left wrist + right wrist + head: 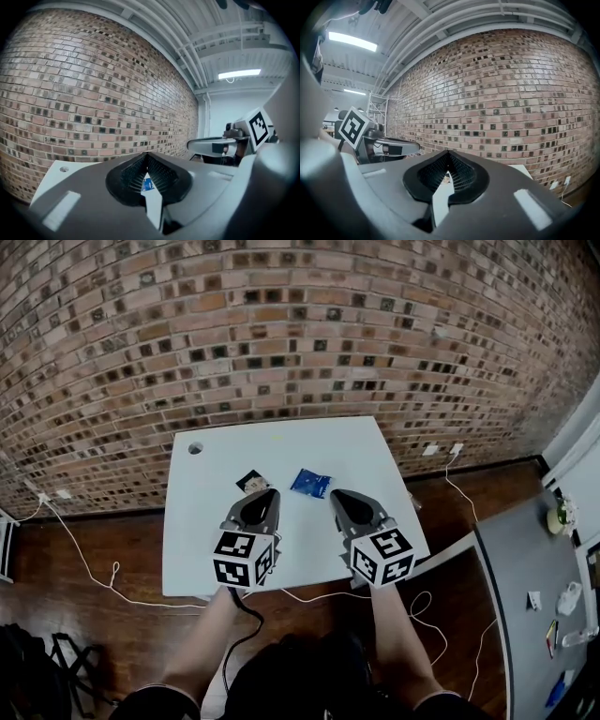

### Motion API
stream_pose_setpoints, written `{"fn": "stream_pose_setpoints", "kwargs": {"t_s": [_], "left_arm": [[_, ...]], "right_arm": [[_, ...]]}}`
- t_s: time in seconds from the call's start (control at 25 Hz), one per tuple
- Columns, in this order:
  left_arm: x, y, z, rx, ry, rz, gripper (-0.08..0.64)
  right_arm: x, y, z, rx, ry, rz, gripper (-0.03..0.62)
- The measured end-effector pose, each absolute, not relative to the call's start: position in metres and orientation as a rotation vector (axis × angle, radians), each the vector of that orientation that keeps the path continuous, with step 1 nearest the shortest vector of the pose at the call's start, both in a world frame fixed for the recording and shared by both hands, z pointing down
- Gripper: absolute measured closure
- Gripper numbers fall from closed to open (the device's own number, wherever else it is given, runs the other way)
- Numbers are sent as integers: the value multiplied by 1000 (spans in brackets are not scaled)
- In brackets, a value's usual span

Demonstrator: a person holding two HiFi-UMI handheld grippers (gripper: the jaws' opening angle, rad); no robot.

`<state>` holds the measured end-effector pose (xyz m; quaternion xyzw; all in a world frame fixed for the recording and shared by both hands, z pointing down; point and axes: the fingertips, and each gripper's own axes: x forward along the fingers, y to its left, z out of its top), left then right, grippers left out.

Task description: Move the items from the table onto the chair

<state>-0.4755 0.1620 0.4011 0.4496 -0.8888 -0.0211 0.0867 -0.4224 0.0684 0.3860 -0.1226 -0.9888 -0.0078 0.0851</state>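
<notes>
The left gripper [265, 493] and the right gripper [339, 495] have matching grey plastic shells, each tapering to a rounded nose. At the rear of each sits a white cube [246, 559] printed with black square markers. The inner pads [133, 176] are black with a fine grid texture. A black cable [251, 606] runs from the left unit. The person wears dark clothing [300, 681].

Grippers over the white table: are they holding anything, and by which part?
Nothing is held. The left gripper and right gripper are both shut and empty; the blue packet and a small dark item lie on the table.
</notes>
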Motion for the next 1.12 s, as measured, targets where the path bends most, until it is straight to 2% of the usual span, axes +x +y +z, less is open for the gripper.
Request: {"fn": "stream_pose_setpoints", "kwargs": {"t_s": [0.32,0.48,0.72,0.84,1.12], "left_arm": [[-504,184,433,1272,-2670,-24,539],[-538,171,489,1233,-2572,93,390],[-602,150,588,1078,-2422,310,308],[-629,145,625,1018,-2319,339,308],[-653,143,647,900,-2204,335,295]], "right_arm": [[-453,96,424,-443,-2856,13,591],[-464,99,431,-484,-2839,26,591],[-476,83,441,-503,-2813,49,591],[-481,66,446,-496,-2798,47,591],[-492,26,452,-448,-2795,87,591]]}}
